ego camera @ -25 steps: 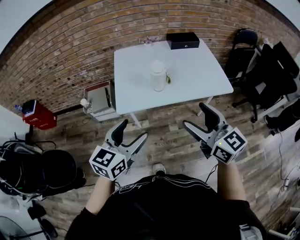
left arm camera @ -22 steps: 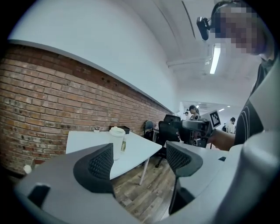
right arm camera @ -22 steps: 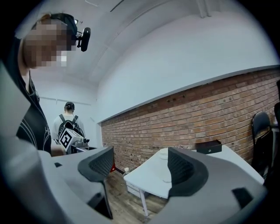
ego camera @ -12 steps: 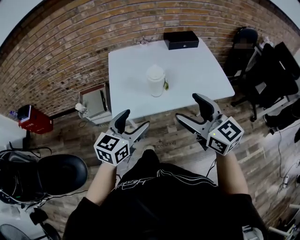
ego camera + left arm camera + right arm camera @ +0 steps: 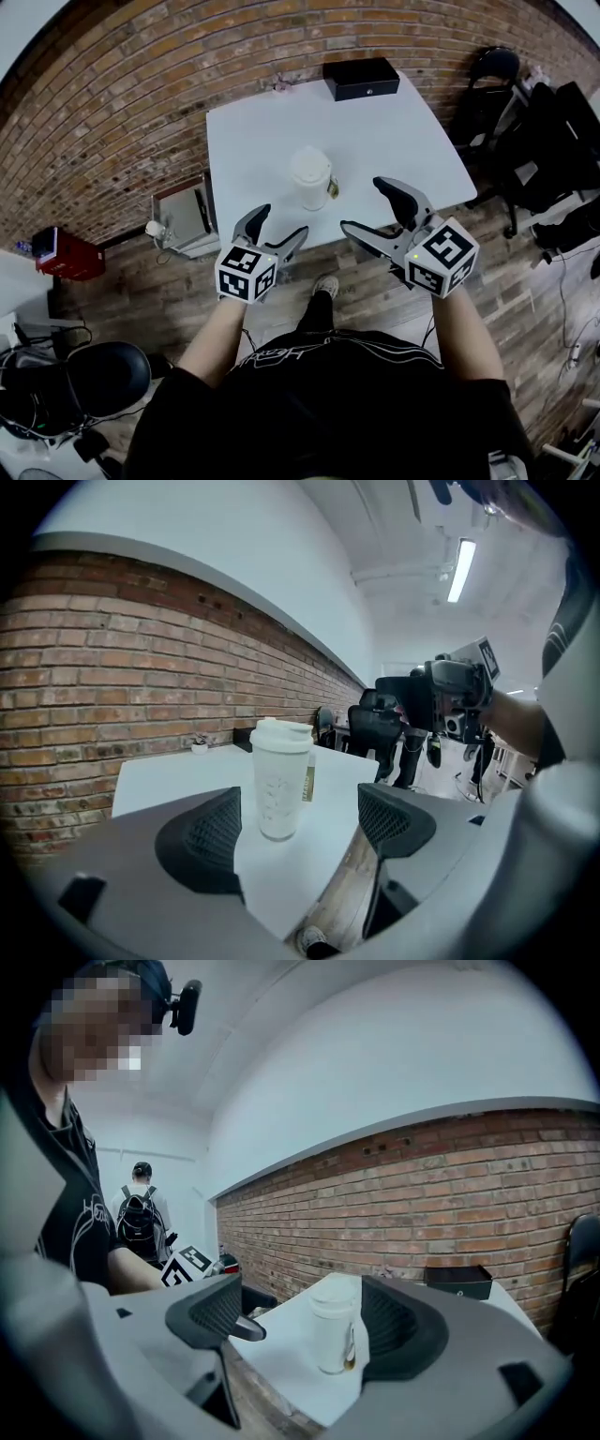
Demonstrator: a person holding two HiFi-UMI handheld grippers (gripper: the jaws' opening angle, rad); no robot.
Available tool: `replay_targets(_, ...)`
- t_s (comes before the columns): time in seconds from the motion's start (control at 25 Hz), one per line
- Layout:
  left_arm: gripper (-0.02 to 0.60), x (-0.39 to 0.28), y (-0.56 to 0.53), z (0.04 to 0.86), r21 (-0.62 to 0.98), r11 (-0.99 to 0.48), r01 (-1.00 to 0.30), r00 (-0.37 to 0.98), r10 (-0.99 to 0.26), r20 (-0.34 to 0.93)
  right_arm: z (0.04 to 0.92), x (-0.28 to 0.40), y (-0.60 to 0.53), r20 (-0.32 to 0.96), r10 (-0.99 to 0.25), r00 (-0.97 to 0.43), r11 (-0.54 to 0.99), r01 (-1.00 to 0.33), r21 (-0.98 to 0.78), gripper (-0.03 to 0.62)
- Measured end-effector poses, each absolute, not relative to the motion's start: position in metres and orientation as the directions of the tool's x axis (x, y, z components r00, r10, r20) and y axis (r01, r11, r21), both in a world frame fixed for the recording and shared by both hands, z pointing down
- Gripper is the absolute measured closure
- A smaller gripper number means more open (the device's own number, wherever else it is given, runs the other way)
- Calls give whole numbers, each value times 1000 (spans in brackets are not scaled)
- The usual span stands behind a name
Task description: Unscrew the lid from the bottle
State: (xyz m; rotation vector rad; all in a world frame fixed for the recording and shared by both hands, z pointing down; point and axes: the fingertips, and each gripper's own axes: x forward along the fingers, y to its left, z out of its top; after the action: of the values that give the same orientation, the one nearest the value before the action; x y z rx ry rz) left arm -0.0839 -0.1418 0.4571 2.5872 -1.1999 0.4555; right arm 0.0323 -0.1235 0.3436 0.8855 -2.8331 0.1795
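- Head view: I see one white bottle (image 5: 311, 183) standing upright on the white counter (image 5: 403, 122). It is close to the near edge and left of the middle. Its one lid (image 5: 309, 163) is seated on top. My two claws, the left claw (image 5: 279, 223) and the right claw (image 5: 366, 205), hang at the near edge, one on each side of the bottle. Both are wide open and touch nothing. One black box (image 5: 361, 78) lies at the far edge.
- Left gripper view: the jaws stand well apart with nothing held. The single bottle (image 5: 278, 785) shows in the gap between them, farther along the counter and clear of both pads. The lid (image 5: 279, 735) is on.
- Right gripper view: these jaws are also spread wide and empty. The same bottle (image 5: 335, 1340) stands beyond them, nearer the right jaw in the frame but apart from it.
- Progress, as I judge it: nothing is done yet. I have yet to grip the bottle's body with one claw, close the other on the lid, twist it loose and lift it off.
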Motion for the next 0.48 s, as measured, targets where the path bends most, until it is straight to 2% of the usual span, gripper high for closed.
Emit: replay_targets(0.48, 199, -51, -213, 487, 103, -729, -677, 707, -604, 369, 390, -8, -202, 344, -459, -819, 865, -500, -39, 209)
